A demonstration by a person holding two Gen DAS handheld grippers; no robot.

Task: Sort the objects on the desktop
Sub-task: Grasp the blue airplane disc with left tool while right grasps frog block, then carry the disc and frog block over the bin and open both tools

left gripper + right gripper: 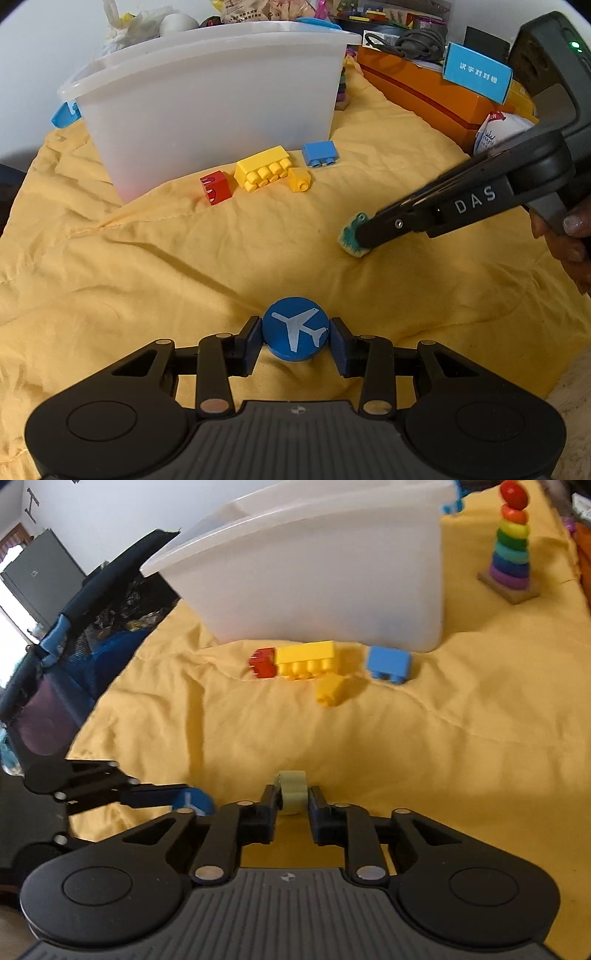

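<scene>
At the lower centre of the left wrist view, the left gripper [295, 341] clamps the blue airplane disc [295, 328] by its rim; it looks light, rigid and smooth. The right gripper [292, 800] pinches a small pale-green disc [291, 792] edgewise.

Blue airplane disc [294, 333] and pale green piece [291, 793] on yellow cloth [147, 266]

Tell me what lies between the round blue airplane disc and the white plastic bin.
Mostly bare, wrinkled yellow cloth, shown in the left wrist view. Just before the white plastic bin lie the red block and the long yellow studded block. The round blue airplane disc sits nearest.
</scene>
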